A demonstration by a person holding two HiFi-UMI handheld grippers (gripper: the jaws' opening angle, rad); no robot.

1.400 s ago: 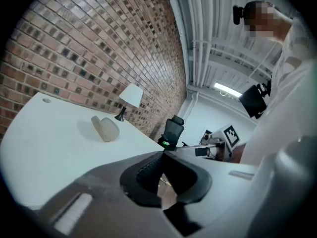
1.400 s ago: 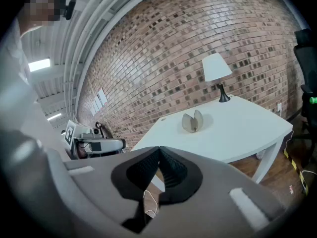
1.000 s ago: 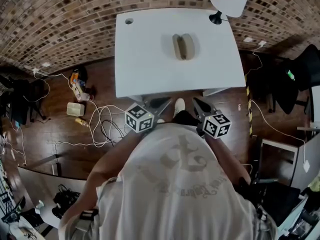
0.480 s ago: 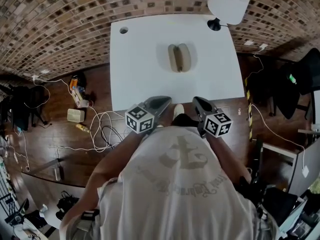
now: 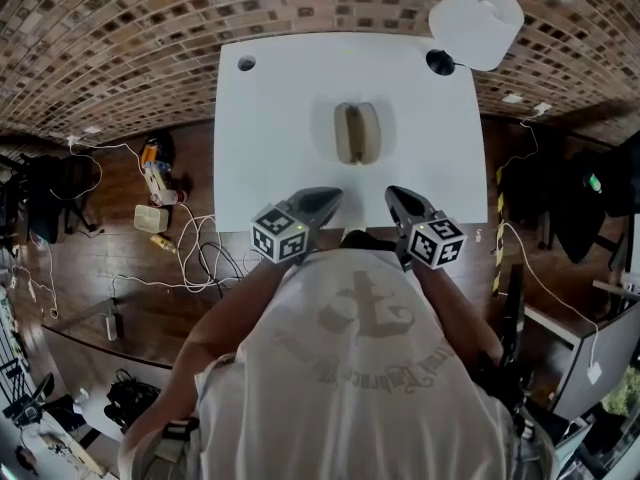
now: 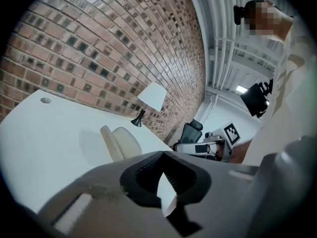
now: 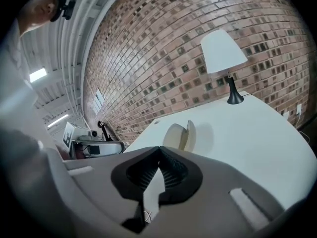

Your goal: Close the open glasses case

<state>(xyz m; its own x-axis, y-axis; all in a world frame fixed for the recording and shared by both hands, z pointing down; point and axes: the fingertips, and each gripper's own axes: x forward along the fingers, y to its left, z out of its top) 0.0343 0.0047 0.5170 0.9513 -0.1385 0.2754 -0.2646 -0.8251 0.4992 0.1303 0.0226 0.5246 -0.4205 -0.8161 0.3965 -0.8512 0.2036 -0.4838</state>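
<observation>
The open glasses case [image 5: 357,133] is beige and lies in the middle of the white table [image 5: 280,108], its two halves spread side by side. It also shows ahead as the glasses case [image 6: 121,142] in the left gripper view and the glasses case [image 7: 179,135] in the right gripper view. My left gripper [image 5: 325,200] is over the table's near edge, short of the case and to its left, jaws together with nothing in them. My right gripper [image 5: 397,198] is level with it, to the case's right, also shut and empty. Jaw tips of the left gripper [image 6: 162,153] and right gripper [image 7: 159,148] meet.
A white-shaded lamp [image 5: 476,10] on a black base stands at the table's far right corner. A cable hole [image 5: 246,63] is at the far left corner. Cables and small items [image 5: 160,183] litter the floor on the left; a dark chair [image 5: 610,183] is on the right.
Both grippers have come forward from in front of the table to over its near edge, closer to the case. The table and case have drawn nearer in the head view.
</observation>
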